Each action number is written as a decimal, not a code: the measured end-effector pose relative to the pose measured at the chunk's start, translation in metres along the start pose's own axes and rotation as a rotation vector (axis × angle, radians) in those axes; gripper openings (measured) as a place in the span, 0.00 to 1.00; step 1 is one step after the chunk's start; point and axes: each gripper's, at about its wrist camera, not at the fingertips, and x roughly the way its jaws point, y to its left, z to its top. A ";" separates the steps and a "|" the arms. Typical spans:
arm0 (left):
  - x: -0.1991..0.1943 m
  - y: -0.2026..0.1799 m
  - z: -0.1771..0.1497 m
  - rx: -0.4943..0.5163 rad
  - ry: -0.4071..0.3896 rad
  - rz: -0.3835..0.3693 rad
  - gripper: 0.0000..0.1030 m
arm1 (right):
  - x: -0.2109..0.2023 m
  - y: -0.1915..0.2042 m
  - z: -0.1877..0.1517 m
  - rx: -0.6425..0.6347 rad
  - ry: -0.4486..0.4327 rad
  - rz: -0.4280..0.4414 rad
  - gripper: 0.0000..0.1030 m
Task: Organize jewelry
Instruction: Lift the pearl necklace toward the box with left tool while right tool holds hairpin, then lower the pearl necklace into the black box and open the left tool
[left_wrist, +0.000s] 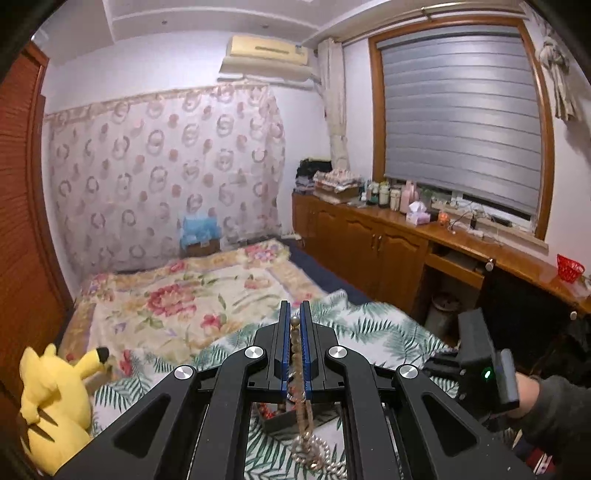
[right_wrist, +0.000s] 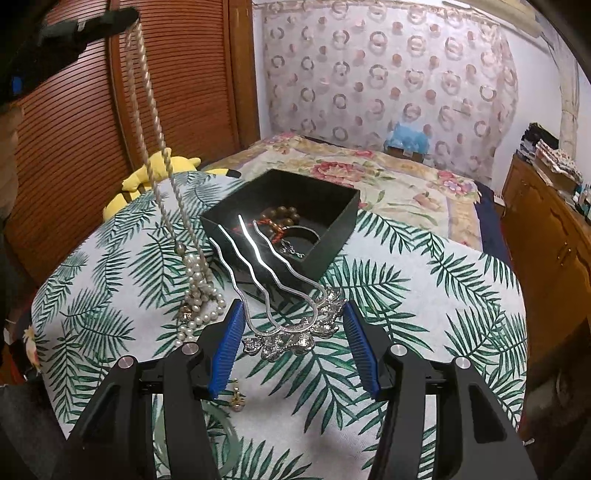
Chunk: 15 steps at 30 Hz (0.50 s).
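Left gripper (left_wrist: 294, 314) clamped on pearl necklace (right_wrist: 197, 280), lifted, tail still piled on leaf-print cloth (right_wrist: 424, 295). Right gripper (right_wrist: 293, 332) clamped on silver hair comb (right_wrist: 291, 332), prongs over black box (right_wrist: 332, 243) near edge. Step: loading box. Next: carry both over, release.

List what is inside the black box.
Inside the black box: brown bead bracelet, red cord, a silver bangle and chain. The near wall and hairpin prongs cover the rest.

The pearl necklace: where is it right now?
In the right wrist view the pearl necklace hangs at left from the shut left claw, its lower end piled on the leaf-print cloth beside the black box.
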 end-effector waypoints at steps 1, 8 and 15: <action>0.005 0.004 -0.006 -0.009 0.020 0.009 0.04 | 0.003 -0.001 -0.001 0.004 0.010 0.001 0.55; 0.030 0.034 -0.063 -0.076 0.156 0.046 0.04 | 0.024 -0.003 -0.017 -0.008 0.081 -0.022 0.55; 0.045 0.056 -0.105 -0.142 0.250 0.047 0.04 | 0.047 -0.005 -0.030 -0.007 0.152 -0.062 0.56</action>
